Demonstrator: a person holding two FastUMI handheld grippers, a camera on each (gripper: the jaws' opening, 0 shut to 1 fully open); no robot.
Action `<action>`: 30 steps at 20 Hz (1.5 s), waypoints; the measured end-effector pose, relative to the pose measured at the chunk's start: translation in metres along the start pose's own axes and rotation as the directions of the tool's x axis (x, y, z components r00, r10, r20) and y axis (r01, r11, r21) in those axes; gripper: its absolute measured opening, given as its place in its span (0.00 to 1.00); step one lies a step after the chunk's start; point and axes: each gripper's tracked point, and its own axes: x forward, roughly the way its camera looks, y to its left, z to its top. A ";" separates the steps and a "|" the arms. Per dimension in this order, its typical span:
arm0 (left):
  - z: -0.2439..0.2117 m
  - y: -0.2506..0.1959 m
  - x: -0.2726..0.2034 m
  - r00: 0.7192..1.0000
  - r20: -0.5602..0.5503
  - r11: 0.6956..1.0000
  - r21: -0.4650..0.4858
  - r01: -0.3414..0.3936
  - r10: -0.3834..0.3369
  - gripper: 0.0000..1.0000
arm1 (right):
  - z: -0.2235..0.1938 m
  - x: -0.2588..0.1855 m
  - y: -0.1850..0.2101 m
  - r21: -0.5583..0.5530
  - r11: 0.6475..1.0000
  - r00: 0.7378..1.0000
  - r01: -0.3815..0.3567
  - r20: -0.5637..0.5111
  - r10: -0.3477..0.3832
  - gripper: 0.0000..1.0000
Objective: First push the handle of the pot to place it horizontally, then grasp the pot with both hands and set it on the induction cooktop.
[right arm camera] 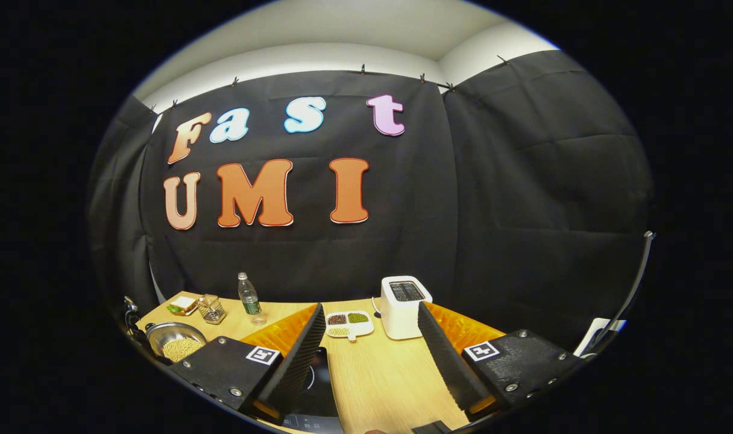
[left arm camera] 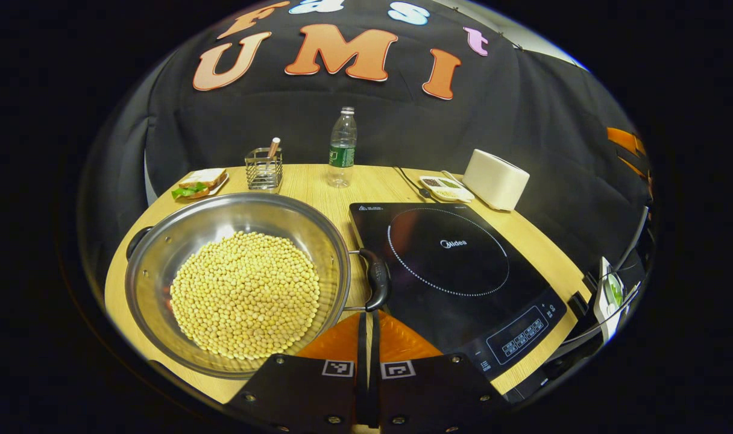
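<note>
Pot (left arm camera: 237,283): full of yellow beans, on the bench (left arm camera: 318,181) left of the induction cooktop (left arm camera: 457,271).
Handle (left arm camera: 375,278): just beyond my left tongs (left arm camera: 369,337), which are closed on nothing.
Right tongs (right arm camera: 372,352): spread wide, empty, toward the toaster (right arm camera: 404,306).

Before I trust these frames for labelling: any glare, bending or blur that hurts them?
Left gripper view: the table edge bows with fisheye distortion; soft glare on the pot wall and cooktop; beans sharp. Right gripper view: the pot sits small and squeezed at the rim; the toaster stays sharp and evenly lit.
</note>
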 end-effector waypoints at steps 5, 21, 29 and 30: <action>0.012 -0.001 0.008 1.000 0.011 1.000 0.002 0.002 -0.002 0.02 | -0.005 0.005 -0.004 0.002 1.000 1.000 0.013 -0.010 -0.013 0.96; 0.081 0.045 -0.061 0.973 0.227 0.999 0.005 -0.033 0.031 0.02 | -0.020 0.009 0.061 0.025 1.000 0.999 -0.016 -0.035 0.017 0.96; 0.099 0.175 -0.113 0.919 0.329 0.976 -0.105 -0.192 0.216 0.12 | -0.059 0.006 0.177 0.076 0.991 0.989 -0.111 -0.090 0.117 0.95; 0.098 0.188 -0.115 0.916 0.330 0.973 -0.113 -0.200 0.227 0.14 | -0.065 0.007 0.194 0.074 0.990 0.986 -0.123 -0.100 0.130 0.95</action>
